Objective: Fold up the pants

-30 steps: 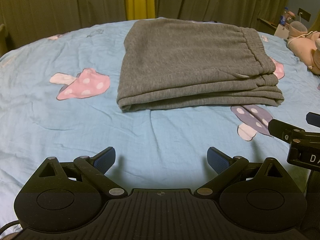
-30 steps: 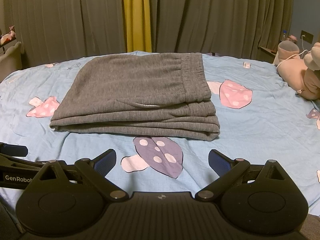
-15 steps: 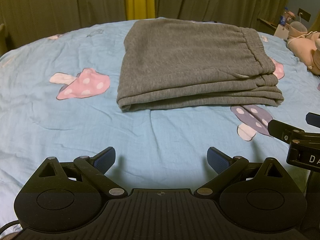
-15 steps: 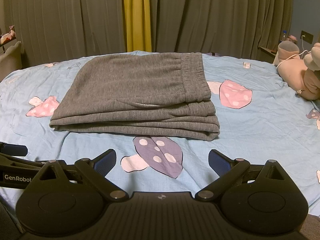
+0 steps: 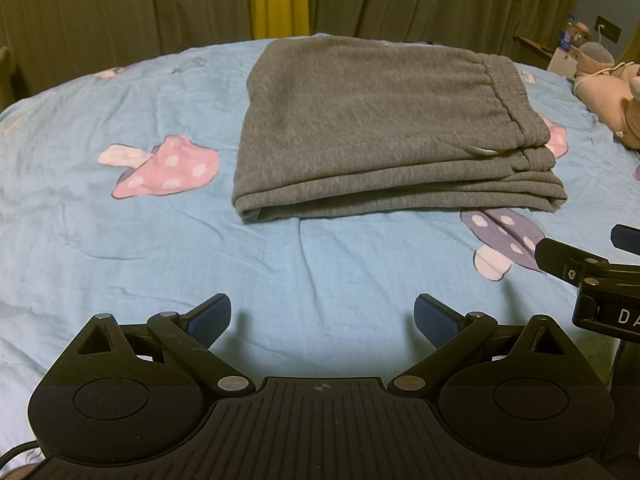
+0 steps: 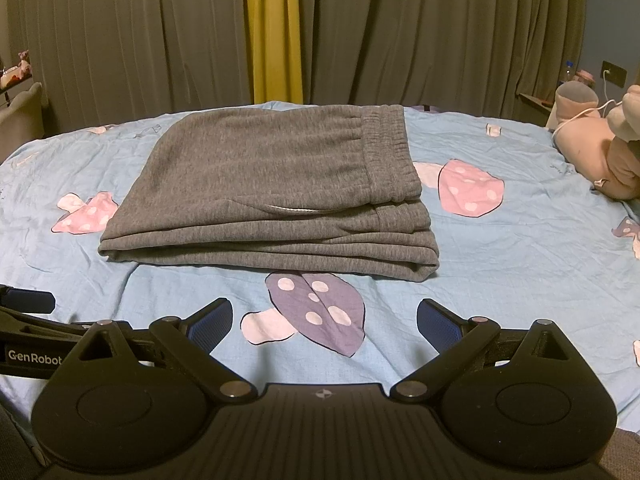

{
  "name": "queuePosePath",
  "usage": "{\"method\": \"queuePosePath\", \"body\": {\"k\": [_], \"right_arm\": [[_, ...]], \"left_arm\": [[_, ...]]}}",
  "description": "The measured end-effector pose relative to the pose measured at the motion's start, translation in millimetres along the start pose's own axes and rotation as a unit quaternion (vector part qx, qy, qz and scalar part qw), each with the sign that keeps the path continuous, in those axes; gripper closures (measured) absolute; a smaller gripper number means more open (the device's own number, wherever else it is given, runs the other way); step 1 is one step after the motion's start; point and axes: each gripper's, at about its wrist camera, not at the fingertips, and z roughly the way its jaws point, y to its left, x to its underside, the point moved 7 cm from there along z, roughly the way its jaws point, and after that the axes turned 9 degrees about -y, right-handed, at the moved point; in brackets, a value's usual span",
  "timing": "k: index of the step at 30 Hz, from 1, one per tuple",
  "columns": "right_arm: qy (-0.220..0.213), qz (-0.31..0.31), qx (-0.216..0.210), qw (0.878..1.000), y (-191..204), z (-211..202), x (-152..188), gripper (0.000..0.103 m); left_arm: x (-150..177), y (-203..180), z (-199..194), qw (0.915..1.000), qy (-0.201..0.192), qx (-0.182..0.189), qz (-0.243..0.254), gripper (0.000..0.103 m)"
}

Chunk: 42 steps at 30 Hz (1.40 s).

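Pants (image 5: 384, 128) lie folded ahead of my left gripper (image 5: 322, 316) and right gripper (image 6: 325, 318), both spread, empty; soft, floppy knit, best pinched at the stacked near edge.

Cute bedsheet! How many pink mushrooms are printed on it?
2 clearly: one pink mushroom right of the folded gray pants, touching the waistband side; another left of them. The pants may hide more, and faint pinkish marks farther back are unclear.

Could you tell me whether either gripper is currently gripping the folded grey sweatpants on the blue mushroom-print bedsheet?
No: the folded grey sweatpants lie alone, with the open right gripper and open left gripper short of them.
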Motion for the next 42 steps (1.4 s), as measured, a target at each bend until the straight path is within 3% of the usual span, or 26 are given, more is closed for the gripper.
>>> {"method": "queuePosePath", "body": {"k": [42], "right_arm": [[0.001, 0.002, 0.001, 1.000, -1.0, 0.7, 0.9, 0.004]], "left_arm": [[1.6, -2.0, 0.2, 1.0000, 0.001, 0.001, 0.005, 0.002]]}}
